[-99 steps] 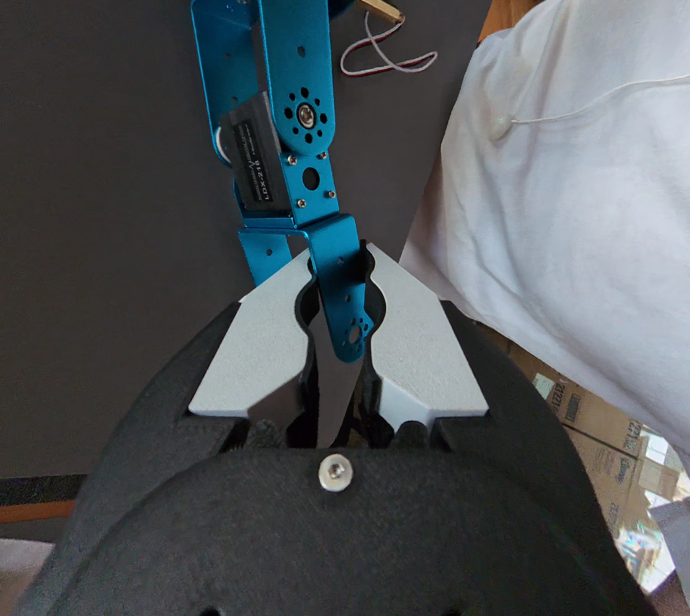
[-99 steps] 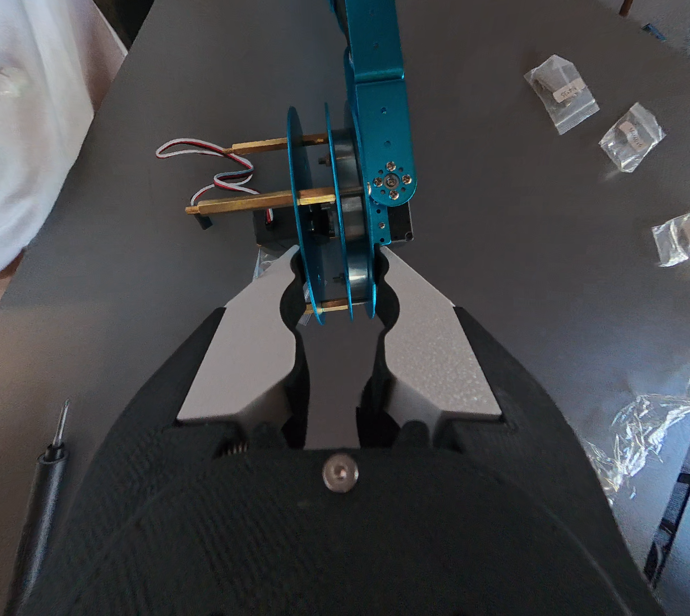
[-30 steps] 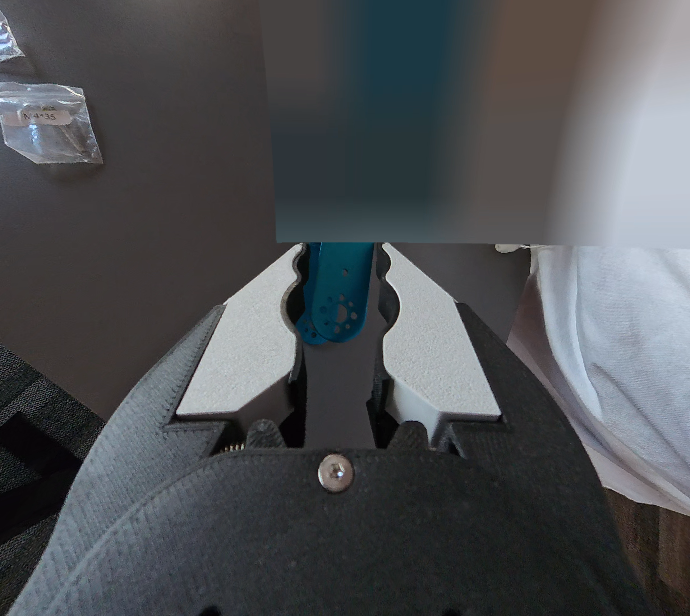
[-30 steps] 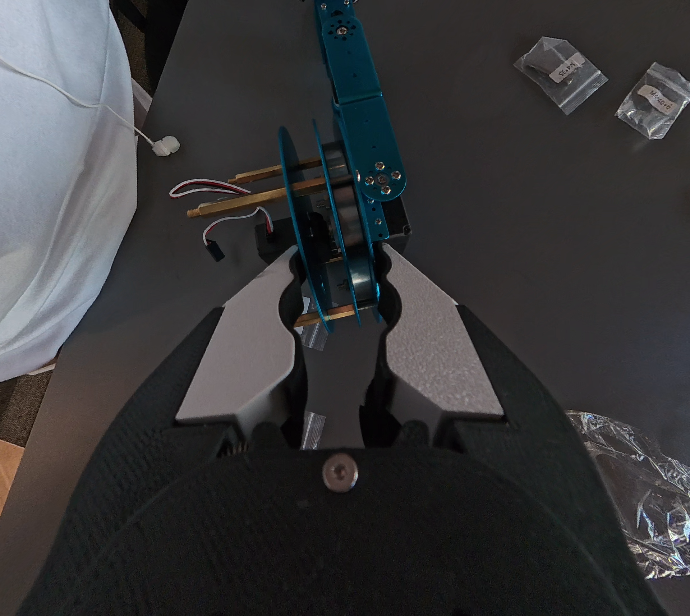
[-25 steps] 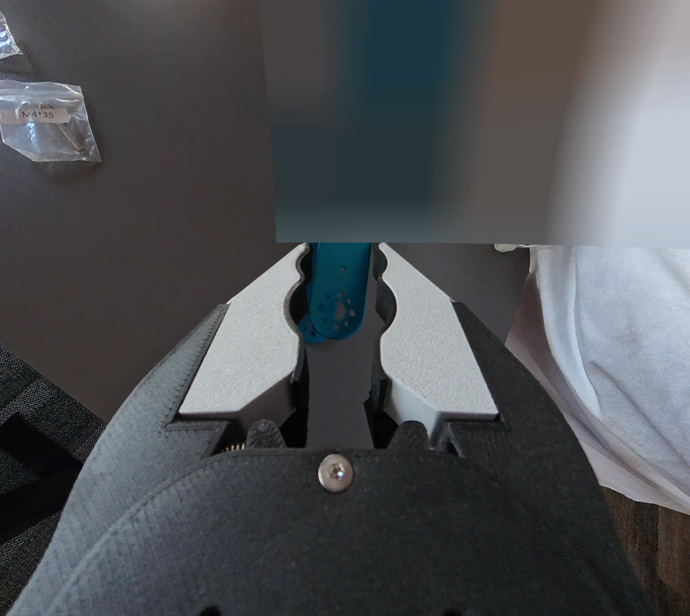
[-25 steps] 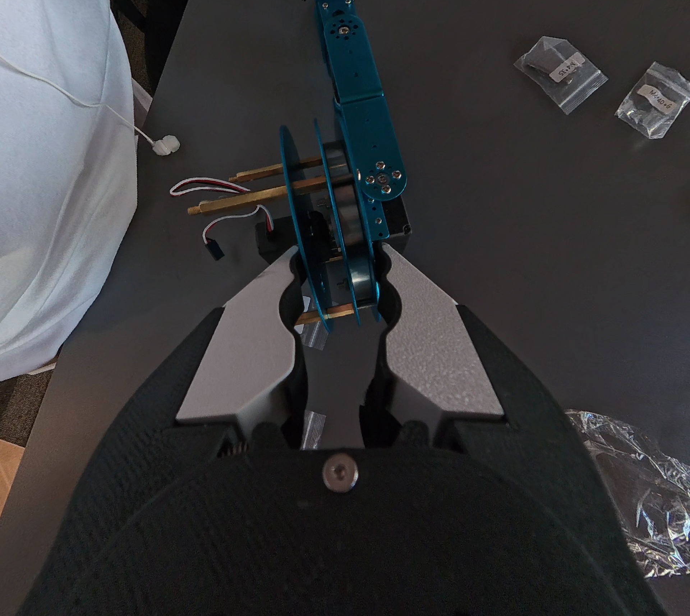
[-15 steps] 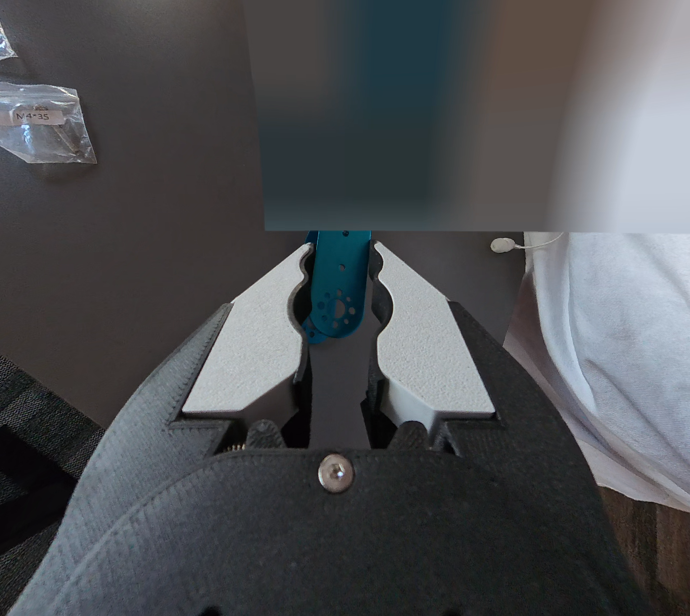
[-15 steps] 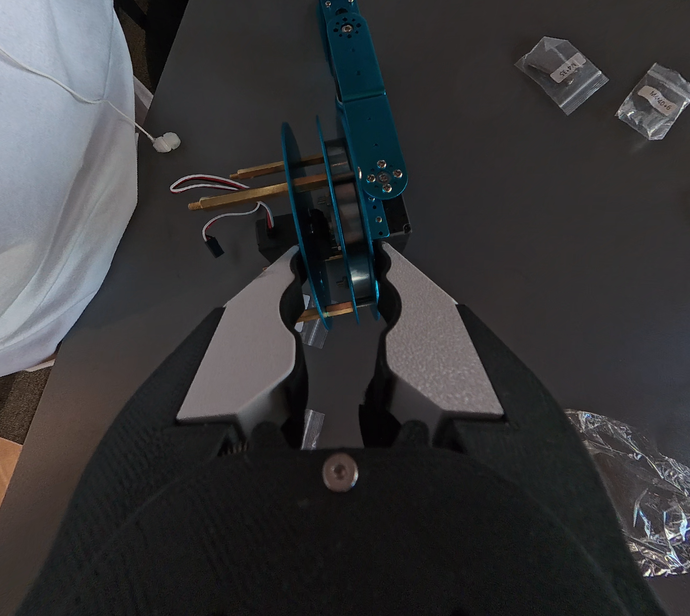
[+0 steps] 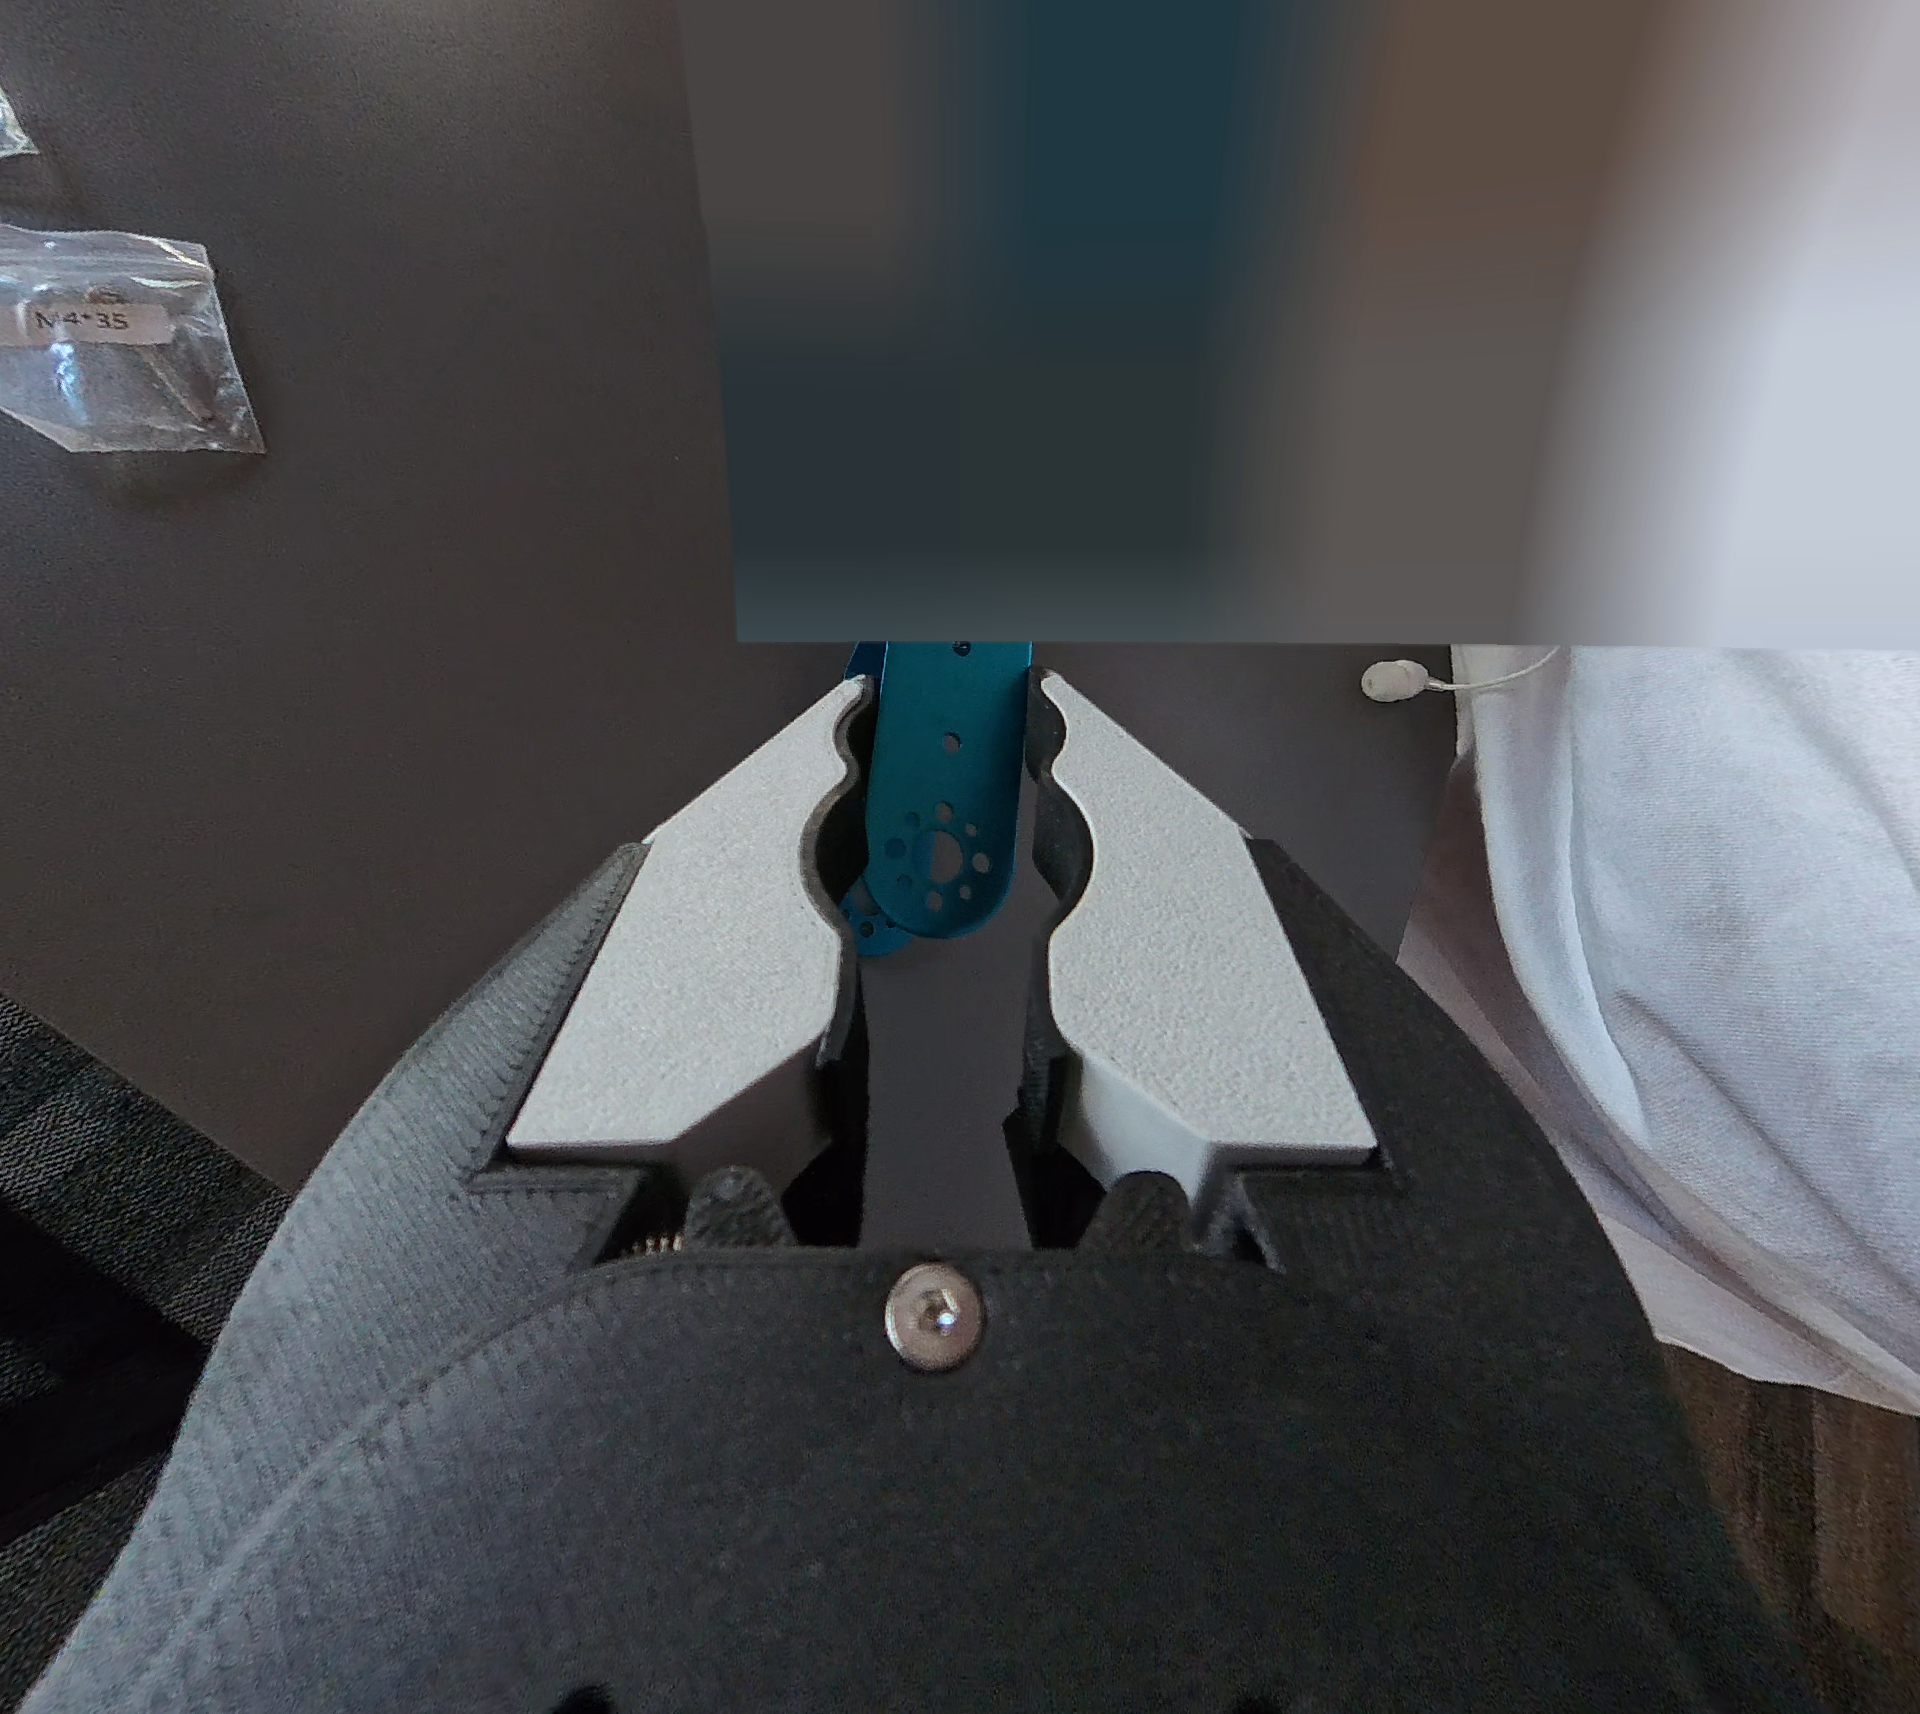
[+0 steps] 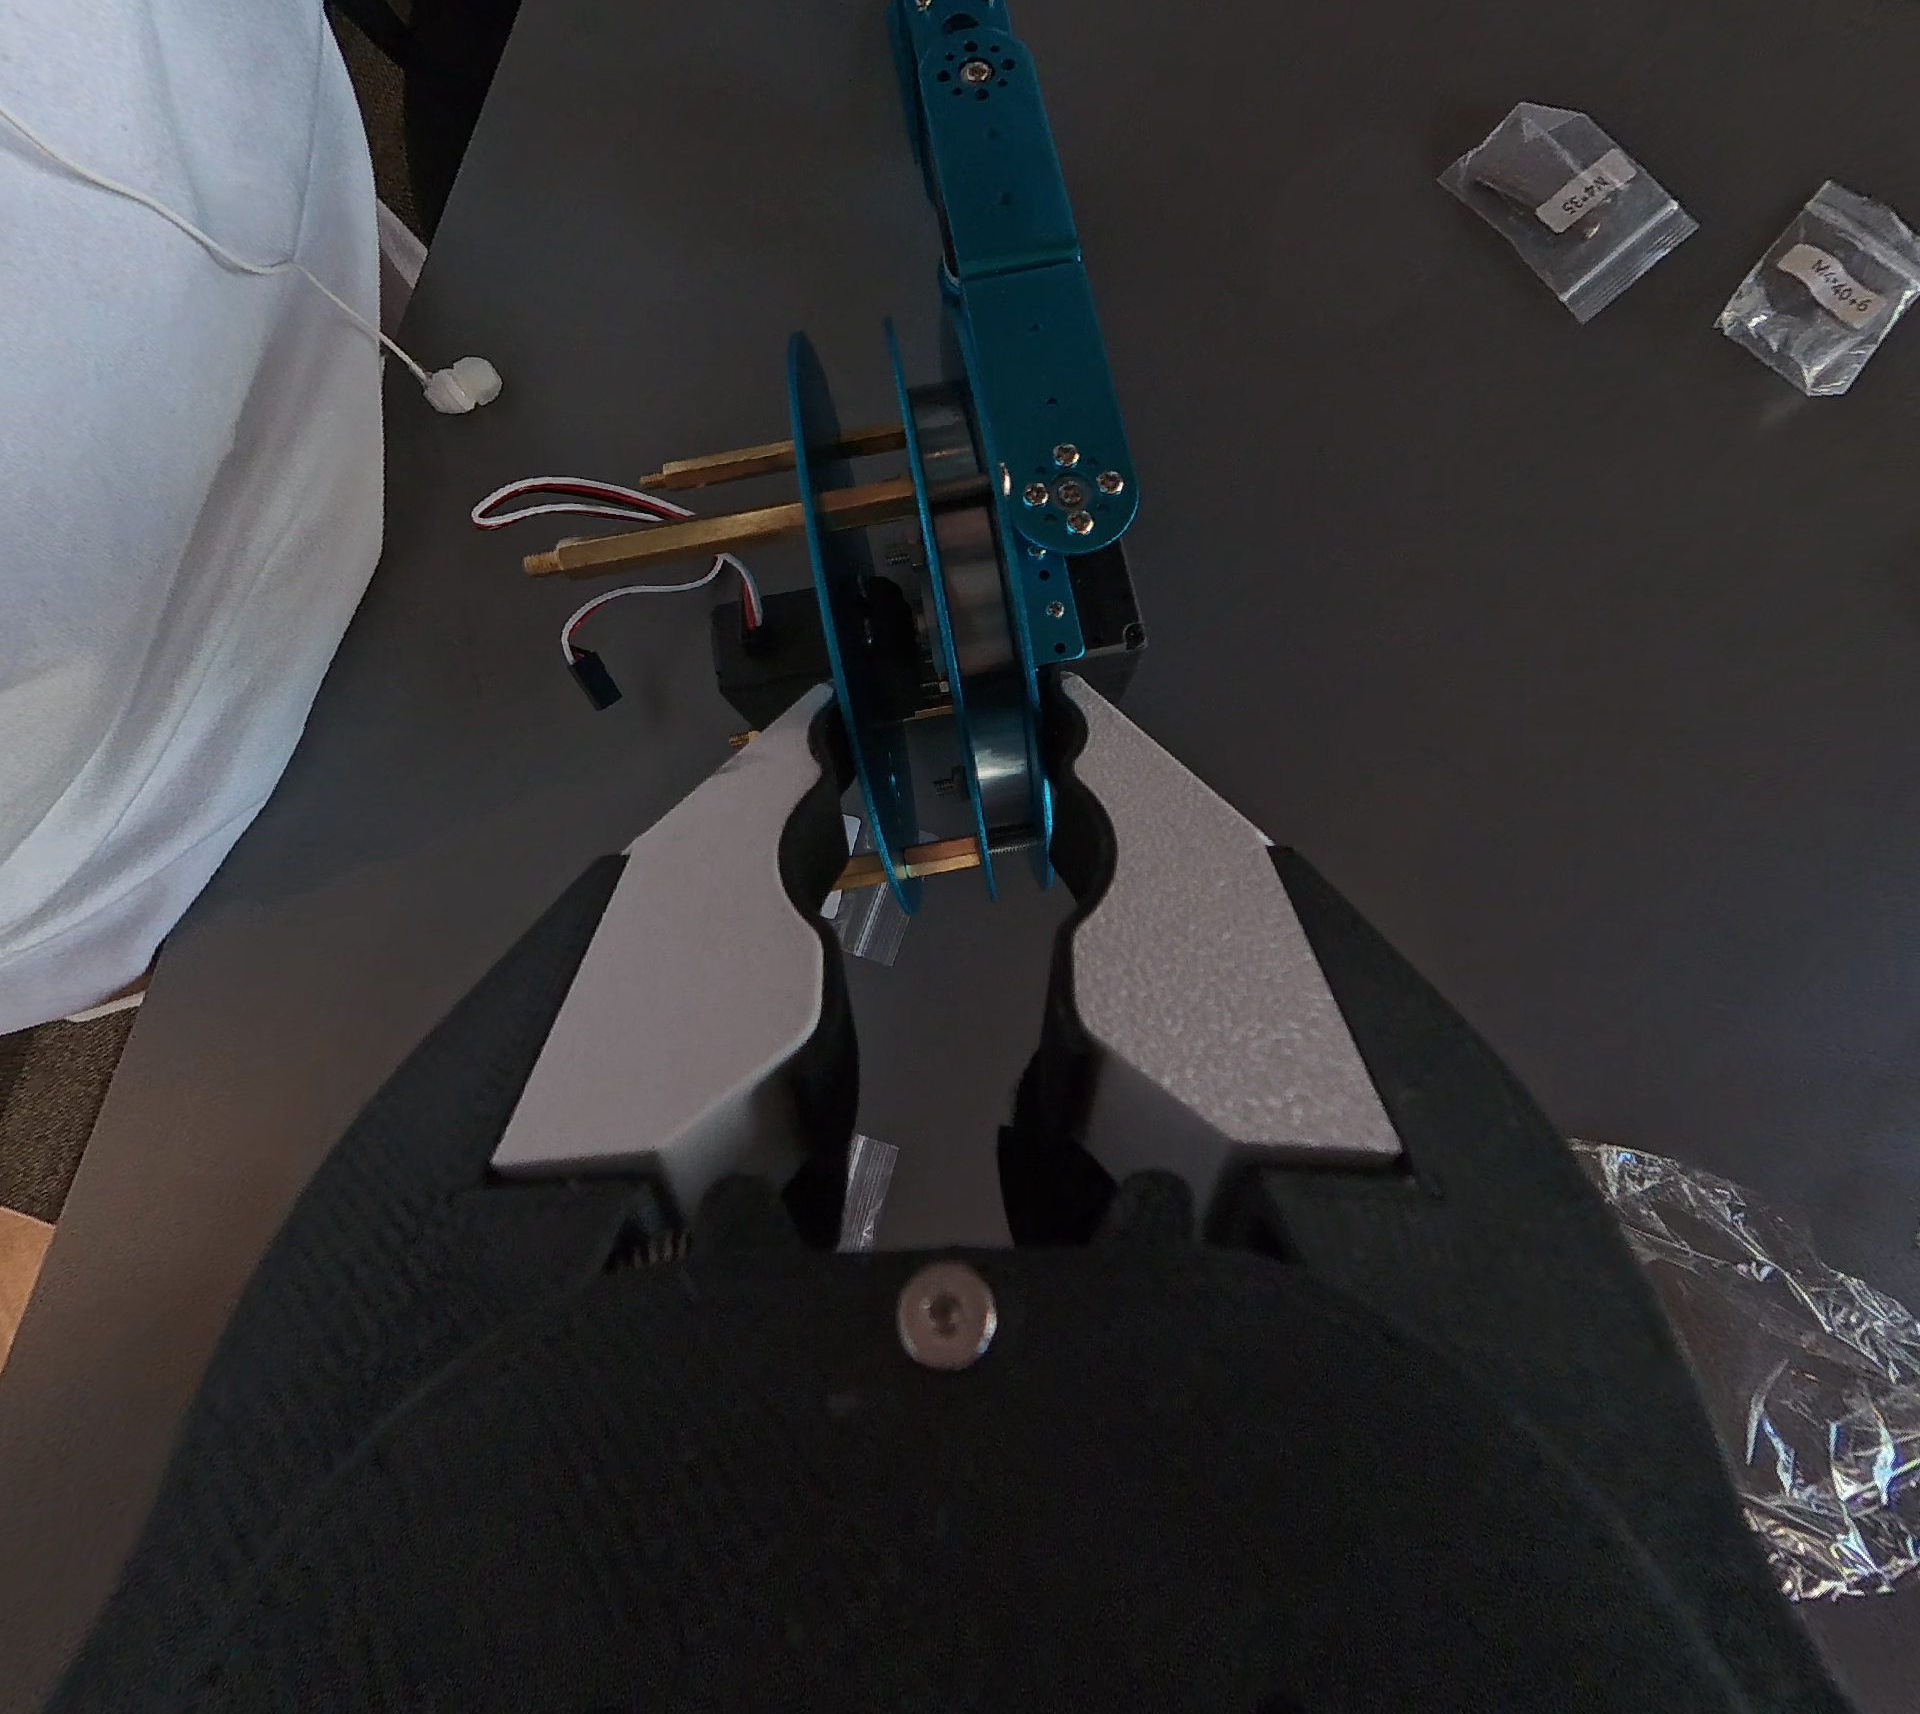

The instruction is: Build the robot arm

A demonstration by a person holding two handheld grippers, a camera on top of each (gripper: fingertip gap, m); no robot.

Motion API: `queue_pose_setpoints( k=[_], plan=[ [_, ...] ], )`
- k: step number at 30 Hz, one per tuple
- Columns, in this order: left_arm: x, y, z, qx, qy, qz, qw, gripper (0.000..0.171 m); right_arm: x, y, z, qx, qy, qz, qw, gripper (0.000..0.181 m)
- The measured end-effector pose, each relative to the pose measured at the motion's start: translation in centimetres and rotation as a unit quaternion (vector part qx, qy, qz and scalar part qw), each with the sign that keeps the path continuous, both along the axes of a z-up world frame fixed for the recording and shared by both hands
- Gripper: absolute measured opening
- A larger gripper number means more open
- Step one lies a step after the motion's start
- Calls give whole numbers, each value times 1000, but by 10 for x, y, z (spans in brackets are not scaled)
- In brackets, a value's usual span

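Observation:
A blue metal robot-arm kit lies on a dark grey table [image 10: 1455, 729]. My right gripper [image 10: 940, 708] is shut on its round blue base [image 10: 935, 729], a stack of discs with brass standoffs [image 10: 686, 542] pointing left. The blue bracket arm [image 10: 1018, 293] runs away from the base toward the far edge. My left gripper [image 9: 948, 688] is shut on the arm's far end, a blue bracket [image 9: 940, 812] with a ring of holes. A blurred patch hides the rest of the arm in the left wrist view. Red-white servo wires [image 10: 623, 563] trail left of the base.
Small clear bags of hardware [image 10: 1569, 204] [image 10: 1829, 288] lie at the right, crumpled clear plastic [image 10: 1787, 1394] at the near right. Another hardware bag [image 9: 114, 345] shows in the left wrist view. A person's white garment [image 10: 156, 417] with an earbud [image 10: 462, 386] is along the table's left edge. The left gripper's tips are roughly 20 centimetres from the right gripper's.
Since 3.3 s ago the left wrist view has swung round to a new side of the table. Over the last second the left jaws closed in on the blue bracket. The right gripper stayed clamped on the base.

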State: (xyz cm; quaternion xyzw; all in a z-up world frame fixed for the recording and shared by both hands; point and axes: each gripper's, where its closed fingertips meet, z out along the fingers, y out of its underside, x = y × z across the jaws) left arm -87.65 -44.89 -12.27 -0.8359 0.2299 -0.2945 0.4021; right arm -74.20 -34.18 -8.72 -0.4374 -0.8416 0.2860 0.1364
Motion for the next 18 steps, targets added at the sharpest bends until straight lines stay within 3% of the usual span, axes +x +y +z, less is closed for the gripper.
queue_pose_setpoints(
  k=[18],
  plan=[
    [0, 0, 0, -3, -7, 1, 1000, 26, 1, 0, -1, 16, -9, 15, 1000, 35]
  ],
)
